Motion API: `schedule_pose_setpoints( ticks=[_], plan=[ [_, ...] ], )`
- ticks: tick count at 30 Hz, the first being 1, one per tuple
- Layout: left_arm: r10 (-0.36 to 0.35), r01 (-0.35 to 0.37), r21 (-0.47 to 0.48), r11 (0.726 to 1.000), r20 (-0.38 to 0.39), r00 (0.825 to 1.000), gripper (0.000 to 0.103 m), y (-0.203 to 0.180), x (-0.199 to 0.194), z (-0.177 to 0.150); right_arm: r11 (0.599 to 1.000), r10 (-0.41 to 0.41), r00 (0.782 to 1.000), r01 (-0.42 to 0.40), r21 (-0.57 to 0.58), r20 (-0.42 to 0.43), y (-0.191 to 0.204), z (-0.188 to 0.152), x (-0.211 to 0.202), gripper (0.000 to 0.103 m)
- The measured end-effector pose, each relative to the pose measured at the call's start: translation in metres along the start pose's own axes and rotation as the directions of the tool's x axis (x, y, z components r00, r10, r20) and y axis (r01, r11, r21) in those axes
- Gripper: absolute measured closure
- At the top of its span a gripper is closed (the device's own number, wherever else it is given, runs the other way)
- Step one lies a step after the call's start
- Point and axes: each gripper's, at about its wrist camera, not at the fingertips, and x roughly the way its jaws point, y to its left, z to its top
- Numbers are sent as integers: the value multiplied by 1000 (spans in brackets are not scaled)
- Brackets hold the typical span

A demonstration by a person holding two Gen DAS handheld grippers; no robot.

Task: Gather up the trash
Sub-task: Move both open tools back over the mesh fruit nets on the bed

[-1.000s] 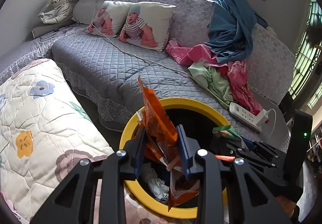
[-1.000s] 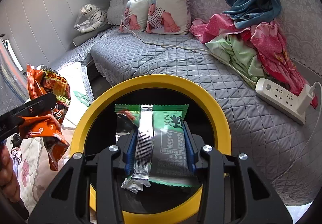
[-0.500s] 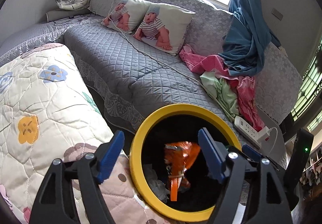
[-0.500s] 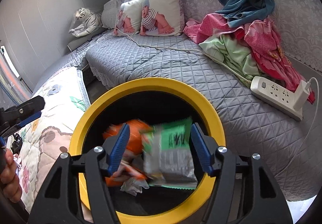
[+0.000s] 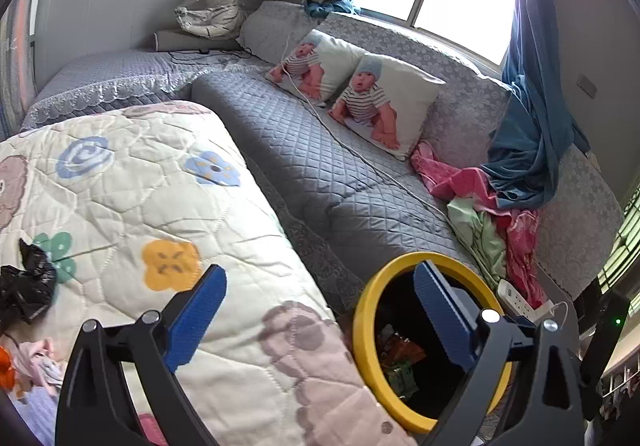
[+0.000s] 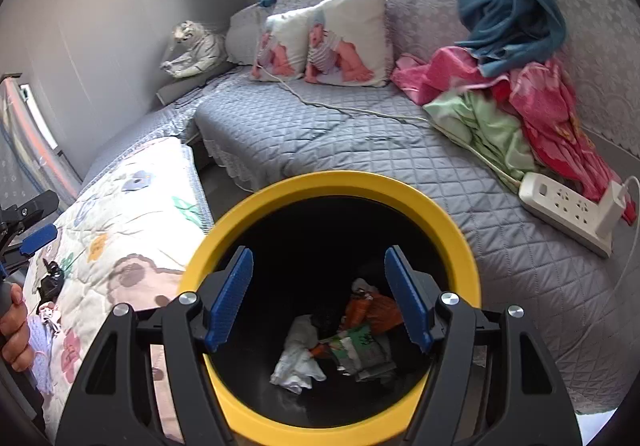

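While fingers [image 6: 236, 294] gape, wrappers [image 6: 360, 330] lie binned below.

Home living room, quilted sofa [image 5: 320, 173], baby-print cushions [image 5: 380, 105]

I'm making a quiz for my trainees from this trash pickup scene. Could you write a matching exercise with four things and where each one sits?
Things:
1. crumpled black plastic bag
2. orange snack wrapper
3. white power strip
4. white plush tiger

Places:
A. inside the yellow-rimmed black trash bin
B. far corner of the grey quilted sofa, by the wall
C. on the floral quilt
D. on the sofa seat, beside the pink and green clothes

Pairs: 1-C, 2-A, 3-D, 4-B
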Motion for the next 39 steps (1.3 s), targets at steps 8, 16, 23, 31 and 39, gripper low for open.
schedule_pose_setpoints(
  ticks=[8,16,23,31,39],
  plan=[
    [149,-145,-47,988,101,984,10,93,-76,3,983,143,990,-143,-115,-8,74,-1,-3,35],
    [323,-302,-142,943,160,933,9,192,-157,-11,903,313,946,-323,-283,-83,173,-26,-11,34],
    [368,-328,-217,920,181,912,9,229,-211,-50,791,423,882,-471,-392,-206,257,-66,-21,34],
    [337,-299,-227,927,152,929,9,232,-244,-119,697,453,830,-557,-451,-325,301,-108,-28,35],
    [247,-223,-190,956,118,962,9,212,-249,-164,644,448,787,-613,-458,-423,318,-121,-20,38]
  ],
)
